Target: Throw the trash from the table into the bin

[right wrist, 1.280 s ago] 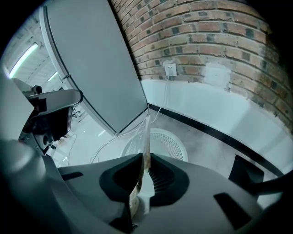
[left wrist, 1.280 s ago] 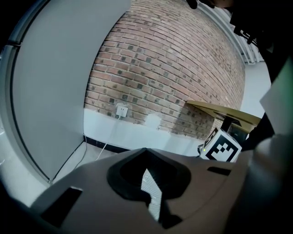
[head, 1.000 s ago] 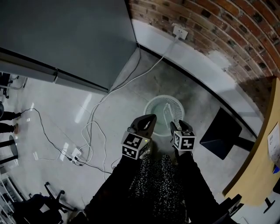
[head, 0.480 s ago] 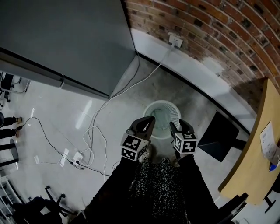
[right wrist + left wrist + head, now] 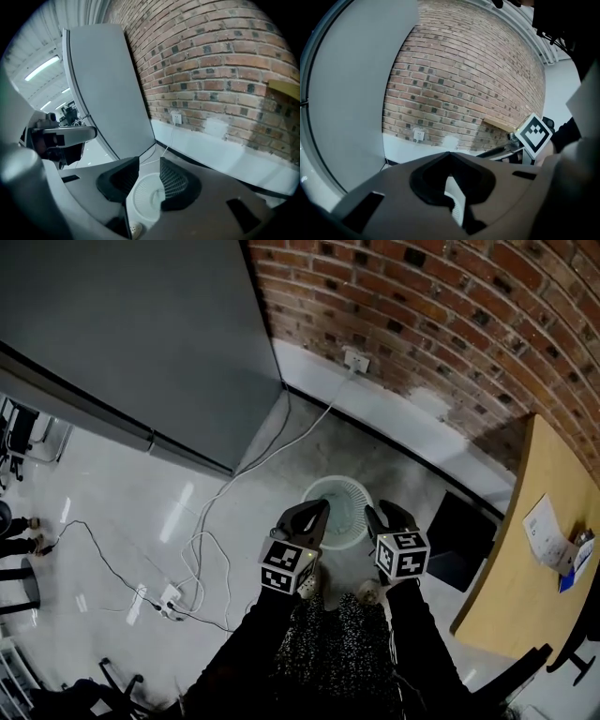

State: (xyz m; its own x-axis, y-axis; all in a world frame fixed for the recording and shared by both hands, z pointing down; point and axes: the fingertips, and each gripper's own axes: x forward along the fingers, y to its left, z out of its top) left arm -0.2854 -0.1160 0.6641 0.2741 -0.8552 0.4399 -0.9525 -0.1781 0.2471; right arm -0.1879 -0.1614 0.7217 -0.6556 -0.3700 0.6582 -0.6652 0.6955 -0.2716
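Note:
A white mesh bin (image 5: 337, 510) stands on the grey floor below both grippers. What lies in it I cannot make out. My left gripper (image 5: 322, 508) hangs over the bin's left rim. In the left gripper view its tips (image 5: 449, 153) meet, shut on nothing, with the bin (image 5: 457, 206) showing white beneath them. My right gripper (image 5: 376, 514) hangs over the bin's right rim. Its jaws (image 5: 150, 161) are closing with a gap still between them and nothing in it; the bin (image 5: 146, 199) shows through the gap.
A wooden table (image 5: 520, 587) with papers (image 5: 551, 538) runs along the right edge, a black base (image 5: 457, 538) beside it. A brick wall (image 5: 450, 306) with a socket (image 5: 355, 360) is ahead, a grey panel (image 5: 141, 334) at left. White cables (image 5: 202, 540) trail to a power strip (image 5: 167, 596).
Both grippers have risen above the bin, which now looks smaller and farther below. More of the brick wall and the table with its papers has come into the head view.

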